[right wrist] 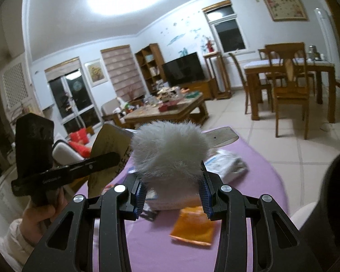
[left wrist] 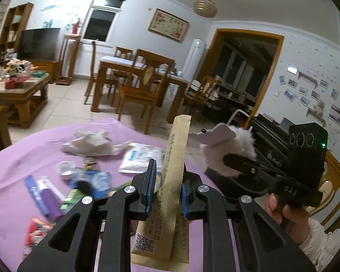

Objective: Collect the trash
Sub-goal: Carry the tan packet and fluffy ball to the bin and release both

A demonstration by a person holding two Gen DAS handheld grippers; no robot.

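My left gripper [left wrist: 168,172] is shut on a tall tan paper packet [left wrist: 176,158], which stands upright between the blue pads above the purple-clothed table [left wrist: 22,158]. To its right, my right gripper [left wrist: 229,159] grips a white fluffy item [left wrist: 233,142] with a pale strap. In the right wrist view the same fluffy item [right wrist: 170,149] fills the gap between the pads of the right gripper [right wrist: 170,174], its strap [right wrist: 222,137] sticking out to the right. The left gripper [right wrist: 111,158] with the tan packet [right wrist: 108,138] is at the left, held by a hand.
On the cloth lie a crumpled tissue [left wrist: 88,144], a white plastic bag [left wrist: 140,156], a small white cup [left wrist: 65,170], a purple tube [left wrist: 52,201], a red wrapper [left wrist: 36,229] and an orange packet [right wrist: 192,229]. A dark rounded shape [right wrist: 333,192] fills the right edge.
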